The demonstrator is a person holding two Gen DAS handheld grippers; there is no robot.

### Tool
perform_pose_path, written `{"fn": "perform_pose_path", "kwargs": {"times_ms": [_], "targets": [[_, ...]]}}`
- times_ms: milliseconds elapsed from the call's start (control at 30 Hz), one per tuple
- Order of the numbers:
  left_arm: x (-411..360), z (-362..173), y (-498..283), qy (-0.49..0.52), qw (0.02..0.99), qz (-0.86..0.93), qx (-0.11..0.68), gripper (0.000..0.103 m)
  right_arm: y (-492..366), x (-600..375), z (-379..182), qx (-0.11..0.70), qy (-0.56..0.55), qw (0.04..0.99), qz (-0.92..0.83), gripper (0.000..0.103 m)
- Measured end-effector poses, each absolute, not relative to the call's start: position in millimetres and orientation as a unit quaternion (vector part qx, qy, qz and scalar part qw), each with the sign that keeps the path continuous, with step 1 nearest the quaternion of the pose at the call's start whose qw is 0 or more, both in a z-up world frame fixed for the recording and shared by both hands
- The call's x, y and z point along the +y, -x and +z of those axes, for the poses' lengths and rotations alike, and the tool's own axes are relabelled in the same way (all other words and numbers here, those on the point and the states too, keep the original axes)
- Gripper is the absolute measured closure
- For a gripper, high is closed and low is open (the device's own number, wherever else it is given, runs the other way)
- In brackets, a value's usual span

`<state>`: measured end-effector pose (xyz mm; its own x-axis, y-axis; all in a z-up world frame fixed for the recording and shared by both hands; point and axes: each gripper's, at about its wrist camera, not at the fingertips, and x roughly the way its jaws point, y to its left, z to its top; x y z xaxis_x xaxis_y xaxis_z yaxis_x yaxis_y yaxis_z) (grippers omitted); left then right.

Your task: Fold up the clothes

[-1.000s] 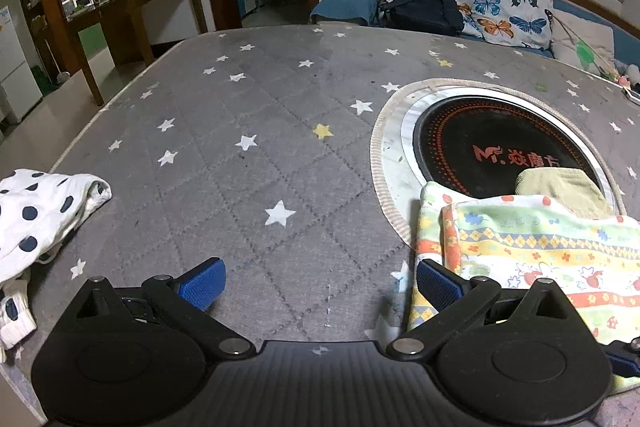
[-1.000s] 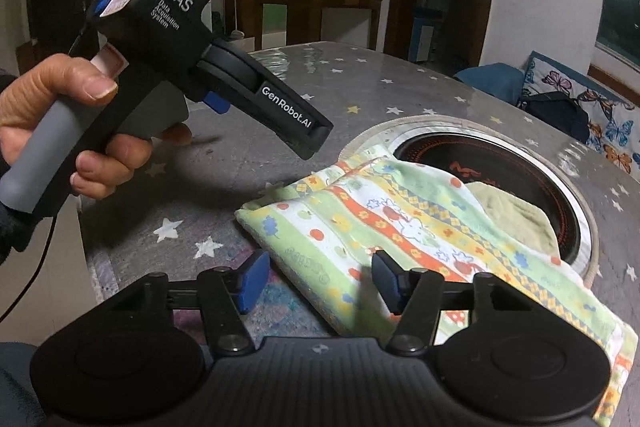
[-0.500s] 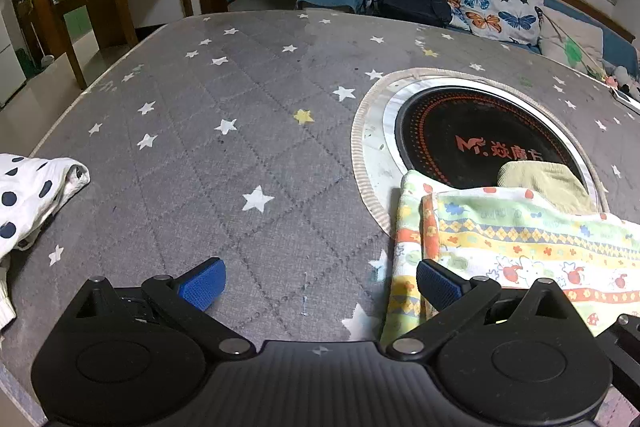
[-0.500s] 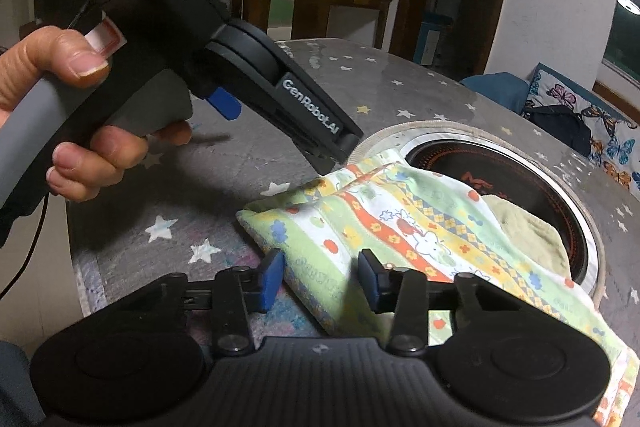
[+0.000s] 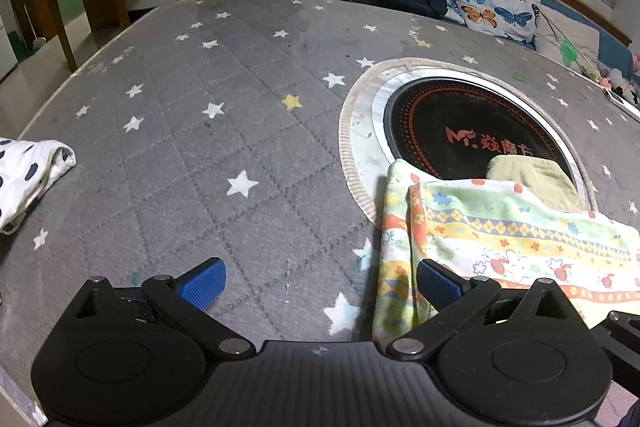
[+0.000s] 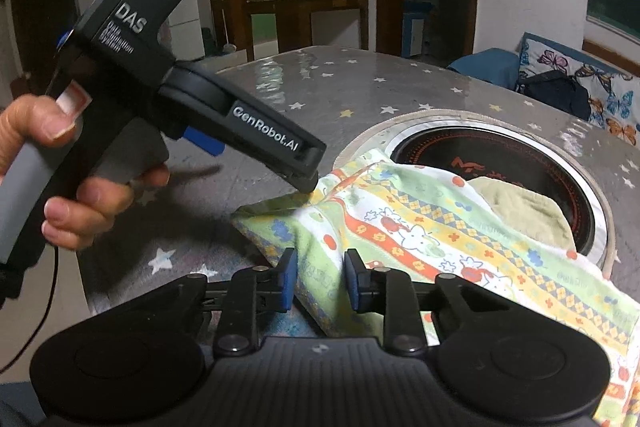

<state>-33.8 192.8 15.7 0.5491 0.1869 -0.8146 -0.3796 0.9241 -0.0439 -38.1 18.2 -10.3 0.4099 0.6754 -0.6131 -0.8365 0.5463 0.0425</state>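
A folded patterned cloth (image 5: 516,235) with striped, cartoon print lies on the grey star-print table (image 5: 240,131), its far edge lapping over the round black induction cooktop (image 5: 460,131) set into the table. An olive-green cloth (image 5: 536,179) sits on the cooktop just behind it. A white polka-dot garment (image 5: 28,171) lies well apart at the table's left edge. The left claw (image 5: 320,283) stands wide, one finger resting at the patterned cloth's corner. The right claw (image 6: 318,279) is closing, narrow, with the cloth's near fold between its pads. A hand (image 6: 68,187) holds the left claw's grip.
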Motion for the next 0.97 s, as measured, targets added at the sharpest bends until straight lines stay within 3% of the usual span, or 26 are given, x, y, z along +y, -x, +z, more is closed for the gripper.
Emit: {"fn": "perform_pose_path", "kwargs": {"times_ms": [133, 233, 400, 567, 967], "targets": [[191, 16, 34, 0.107, 0.874, 0.160, 0.445, 0.000, 38, 19, -11, 0.296, 0.140, 0.826, 0.458, 0.079], [188, 19, 36, 0.099, 0.879, 0.160, 0.438, 0.000, 40, 20, -10, 0.294, 0.143, 0.827, 0.458, 0.072], [182, 24, 40, 0.083, 0.884, 0.172, 0.427, 0.000, 45, 13, -4, 0.280, 0.142, 0.836, 0.450, 0.040], [178, 29, 44, 0.080, 0.889, 0.177, 0.414, 0.000, 42, -2, 0, 0.279, 0.132, 0.851, 0.425, 0.021], [169, 34, 47, 0.056, 0.903, 0.192, 0.381, 0.000, 30, -29, -1, 0.291, 0.102, 0.874, 0.376, 0.013]]}}
